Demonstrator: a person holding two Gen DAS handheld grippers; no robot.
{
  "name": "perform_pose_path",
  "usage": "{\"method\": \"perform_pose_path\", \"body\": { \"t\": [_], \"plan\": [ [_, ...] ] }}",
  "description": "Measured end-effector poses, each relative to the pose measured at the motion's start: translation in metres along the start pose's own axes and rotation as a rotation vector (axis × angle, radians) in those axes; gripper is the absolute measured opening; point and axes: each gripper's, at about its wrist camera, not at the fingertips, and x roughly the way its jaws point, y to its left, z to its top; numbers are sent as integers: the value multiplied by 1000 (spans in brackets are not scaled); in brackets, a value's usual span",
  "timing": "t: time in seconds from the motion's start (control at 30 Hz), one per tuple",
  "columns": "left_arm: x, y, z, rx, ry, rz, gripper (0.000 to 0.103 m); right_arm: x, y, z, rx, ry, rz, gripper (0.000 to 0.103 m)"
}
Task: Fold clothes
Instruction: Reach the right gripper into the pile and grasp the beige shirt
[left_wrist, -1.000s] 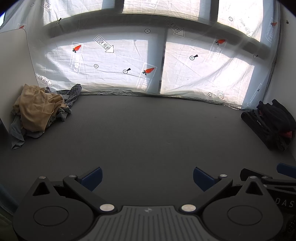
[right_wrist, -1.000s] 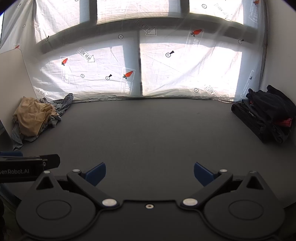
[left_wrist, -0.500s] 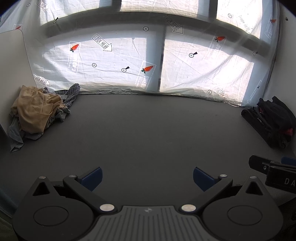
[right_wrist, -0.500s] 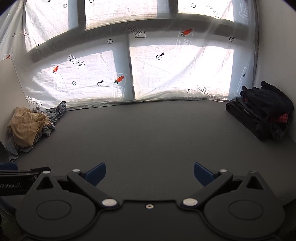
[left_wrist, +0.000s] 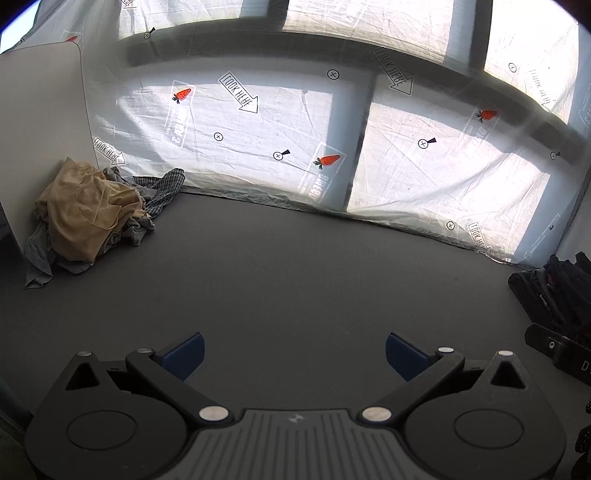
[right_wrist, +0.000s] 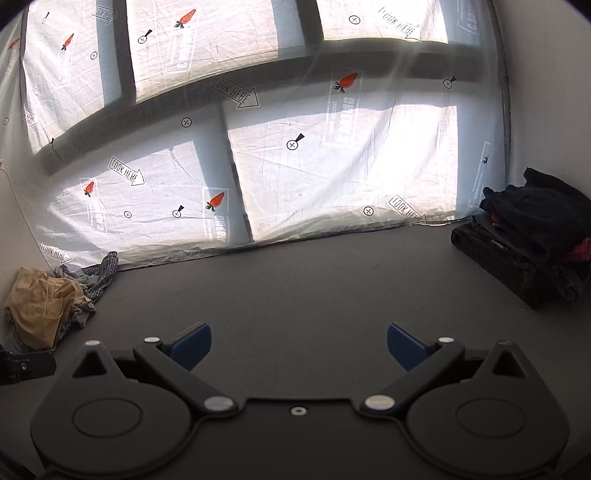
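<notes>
Both tools, left tool (left_wrist: 293, 354) and right tool (right_wrist: 299, 345), hover released over the dark grey table (left_wrist: 295, 277); crumpled tan and checked clothes (left_wrist: 92, 214) await at its far-left corner, dark stacked garments (right_wrist: 532, 240) far-right.

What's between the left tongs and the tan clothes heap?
Only bare dark table between the open left tongs and the tan clothes heap; left wrist view.

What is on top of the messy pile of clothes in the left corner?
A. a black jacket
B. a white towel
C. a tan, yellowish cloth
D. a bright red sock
C: the tan cloth lies on top of the crumpled pile, with grey and checked pieces poking out beside and under it.
</notes>
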Motion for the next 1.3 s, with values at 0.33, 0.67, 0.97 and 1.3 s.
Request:
{"method": "perform_pose_path", "body": {
  "t": [0.33,0.67,0.97,1.3],
  "plan": [
    [51,54,22,-303,132,64,103,98,23,-1,69,113,220,103],
    [100,193,56,-456,166,296,103,190,169,4,-125,169,380,103],
    [198,361,113,-439,205,500,103,290,382,36,-223,132,577,102],
    [298,510,130,-709,288,585,103,412,595,24,-292,237,847,77]
  ]
}}
